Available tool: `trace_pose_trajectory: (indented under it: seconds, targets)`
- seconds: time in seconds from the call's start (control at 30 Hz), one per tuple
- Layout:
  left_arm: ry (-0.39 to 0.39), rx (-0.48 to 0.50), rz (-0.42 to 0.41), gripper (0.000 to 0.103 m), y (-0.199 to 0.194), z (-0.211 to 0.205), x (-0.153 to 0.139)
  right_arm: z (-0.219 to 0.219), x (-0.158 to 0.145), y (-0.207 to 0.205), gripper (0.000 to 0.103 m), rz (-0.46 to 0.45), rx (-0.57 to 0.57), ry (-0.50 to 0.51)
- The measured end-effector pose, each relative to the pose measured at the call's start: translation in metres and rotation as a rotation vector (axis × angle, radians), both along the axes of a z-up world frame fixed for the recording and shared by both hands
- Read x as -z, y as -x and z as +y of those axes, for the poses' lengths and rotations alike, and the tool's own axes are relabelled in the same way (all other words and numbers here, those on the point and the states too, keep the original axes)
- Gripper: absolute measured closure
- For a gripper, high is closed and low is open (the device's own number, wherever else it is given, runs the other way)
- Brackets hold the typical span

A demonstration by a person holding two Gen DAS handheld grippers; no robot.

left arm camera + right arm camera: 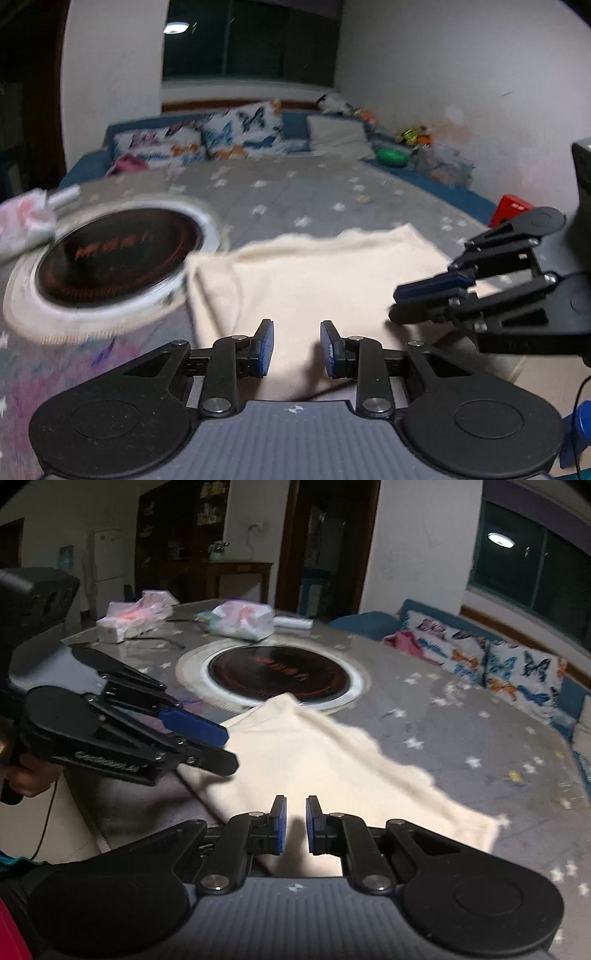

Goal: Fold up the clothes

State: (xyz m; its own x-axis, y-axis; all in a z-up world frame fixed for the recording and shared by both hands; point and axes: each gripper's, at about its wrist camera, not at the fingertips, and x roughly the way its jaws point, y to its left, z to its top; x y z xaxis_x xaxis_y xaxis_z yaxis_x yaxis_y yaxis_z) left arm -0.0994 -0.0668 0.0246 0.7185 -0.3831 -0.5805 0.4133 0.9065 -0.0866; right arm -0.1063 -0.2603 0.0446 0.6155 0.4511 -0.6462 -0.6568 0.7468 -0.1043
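A cream-coloured garment (314, 273) lies folded flat on the grey star-patterned tablecloth (295, 192), near the table's front edge; it also shows in the right wrist view (325, 764). My left gripper (296, 347) is open and empty, just above the garment's near edge. My right gripper (294, 823) is open with a narrower gap, empty, over the garment's near edge. In the left wrist view the right gripper (397, 304) hovers at the garment's right side. In the right wrist view the left gripper (229, 749) hovers at its left side.
A round black induction cooktop (114, 254) with a white rim is set in the table left of the garment. Tissue packs (240, 622) lie at the table's far side. A blue sofa with butterfly cushions (240, 129) stands beyond. A red box (511, 208) sits at the right.
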Motion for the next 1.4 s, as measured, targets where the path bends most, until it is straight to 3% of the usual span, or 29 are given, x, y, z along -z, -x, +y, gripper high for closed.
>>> trace_pose_trajectory:
  seconds: [0.1, 0.3, 0.5, 0.67, 0.87, 1.0, 1.2, 1.33, 1.4]
  targets:
    - [-0.001, 0.005, -0.002, 0.073, 0.003, 0.006, 0.002, 0.007, 0.008, 0.001, 0.094, 0.010, -0.015, 0.032]
    - [0.020, -0.018, -0.006, 0.072, -0.002, 0.011, -0.001, 0.014, -0.007, -0.012, 0.094, -0.007, -0.026, 0.007]
    - [0.039, -0.037, 0.025, 0.072, -0.006, 0.020, 0.002, 0.029, 0.007, -0.032, 0.094, 0.049, -0.052, 0.031]
    - [0.060, -0.072, 0.022, 0.071, -0.014, 0.027, -0.002, 0.036, -0.008, -0.046, 0.094, 0.020, -0.036, -0.022]
    - [0.091, -0.106, 0.061, 0.070, -0.023, 0.034, 0.005, 0.052, 0.008, -0.071, 0.093, 0.058, -0.004, -0.005]
    - [0.093, -0.135, 0.053, 0.069, -0.020, 0.044, -0.001, 0.057, 0.005, -0.065, 0.093, 0.033, -0.014, 0.011]
    - [0.113, -0.240, 0.076, 0.069, -0.029, 0.069, -0.005, 0.070, -0.008, -0.033, 0.092, -0.013, -0.122, 0.045]
    - [0.134, -0.297, 0.095, 0.062, -0.033, 0.081, -0.007, 0.082, -0.009, -0.007, 0.072, -0.042, -0.210, 0.075]
    - [0.147, -0.313, 0.100, 0.059, -0.035, 0.084, -0.009, 0.090, -0.006, 0.002, 0.071, -0.055, -0.246, 0.094]
